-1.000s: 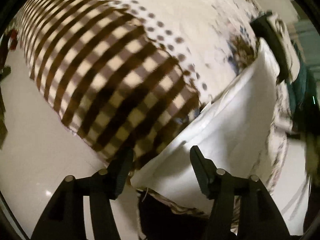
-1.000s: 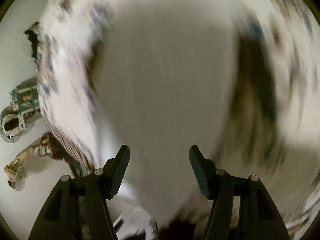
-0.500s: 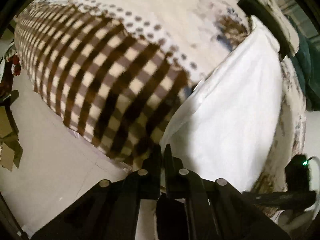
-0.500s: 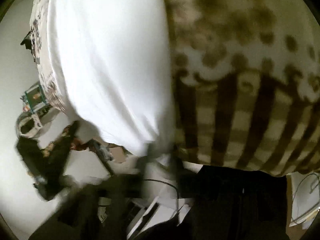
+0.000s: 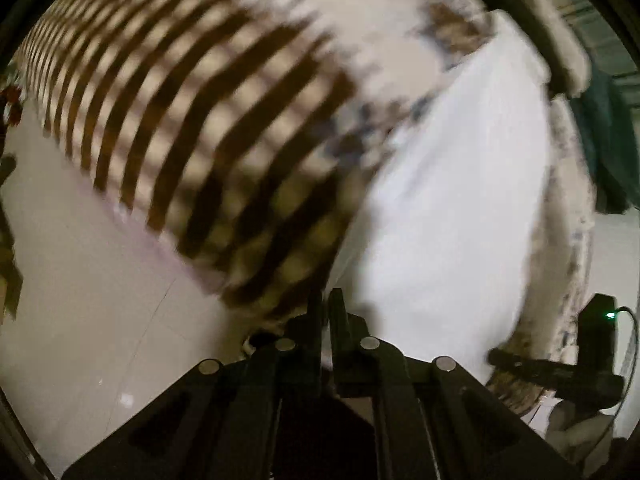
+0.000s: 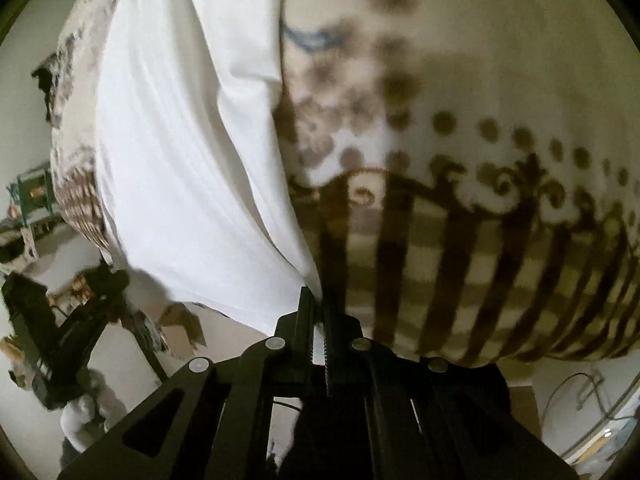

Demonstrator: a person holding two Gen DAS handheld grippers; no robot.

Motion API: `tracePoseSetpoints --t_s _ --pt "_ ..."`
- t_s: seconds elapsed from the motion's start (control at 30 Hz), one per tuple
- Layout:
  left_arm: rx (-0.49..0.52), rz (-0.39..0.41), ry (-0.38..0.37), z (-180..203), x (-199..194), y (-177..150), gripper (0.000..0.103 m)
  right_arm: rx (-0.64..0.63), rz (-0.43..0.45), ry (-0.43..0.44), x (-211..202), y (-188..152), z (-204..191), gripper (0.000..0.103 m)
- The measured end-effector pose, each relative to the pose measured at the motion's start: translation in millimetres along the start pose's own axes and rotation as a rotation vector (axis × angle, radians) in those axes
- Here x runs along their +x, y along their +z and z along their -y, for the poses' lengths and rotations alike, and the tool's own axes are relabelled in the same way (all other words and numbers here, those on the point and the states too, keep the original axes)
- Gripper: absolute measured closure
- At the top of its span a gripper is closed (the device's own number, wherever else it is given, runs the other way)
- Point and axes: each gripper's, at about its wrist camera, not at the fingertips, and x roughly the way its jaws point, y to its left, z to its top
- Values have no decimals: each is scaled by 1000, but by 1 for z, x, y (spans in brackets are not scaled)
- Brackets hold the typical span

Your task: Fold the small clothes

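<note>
White garment (image 6: 192, 168): spread on the patterned cloth (image 6: 480, 240), near edge at both tools.
Left gripper (image 5: 325, 312): clenched on garment's edge.
Right gripper (image 6: 316, 308): clenched on its corner.

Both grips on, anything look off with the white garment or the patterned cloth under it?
Nothing stands out. White garment lies creased but intact on the checked cloth; each hand-held gripper, left and right, pinches its near edge.

The checked tablecloth (image 5: 224, 128) spreads bare and flat left of the white garment (image 5: 460, 200), leaving open passage there. A dark strip (image 5: 532, 40) lies at the cloth's far edge. Beyond the near edge, floor (image 5: 80, 300) lies open; cardboard scraps (image 6: 180, 324) and a dark stand (image 6: 60, 332) crowd the floor elsewhere.
</note>
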Motion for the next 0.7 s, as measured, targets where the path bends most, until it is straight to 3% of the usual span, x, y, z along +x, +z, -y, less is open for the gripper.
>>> tracePoseSetpoints --t_s 0.1,0.2,0.23,0.3,0.4,0.47,0.5,0.53,0.57,0.63,0.7 --pt "-42 16 -19 -21 -12 -3 90 37 -34 37 -2 0 2 89" --pt "-51 45 -76 -31 -25 3 54 70 -8 123 -15 -1 14 47" --pt "-59 54 -120 -32 -27 8 44 84 8 157 -18 -1 15 46" --pt "-53 41 -190 -29 -21 21 44 102 18 216 -17 0 21 46" --pt "19 -22 -205 -6 3 37 44 161 21 270 -1 6 30 46" --pt "86 -57 -172 10 16 37 47 192 27 296 6 3 34 52" --pt "144 -57 -128 20 20 36 52 199 26 305 11 0 35 76" --pt "188 -46 -91 26 20 34 86 203 14 297 16 -3 33 97" --pt "227 -47 -57 32 20 32 95 207 3 288 21 -8 29 97" --pt "249 -31 -64 31 10 30 97 208 1 294 26 -15 24 99" --pt "243 -60 -92 22 8 32 97 158 -45 211 39 -24 14 98"
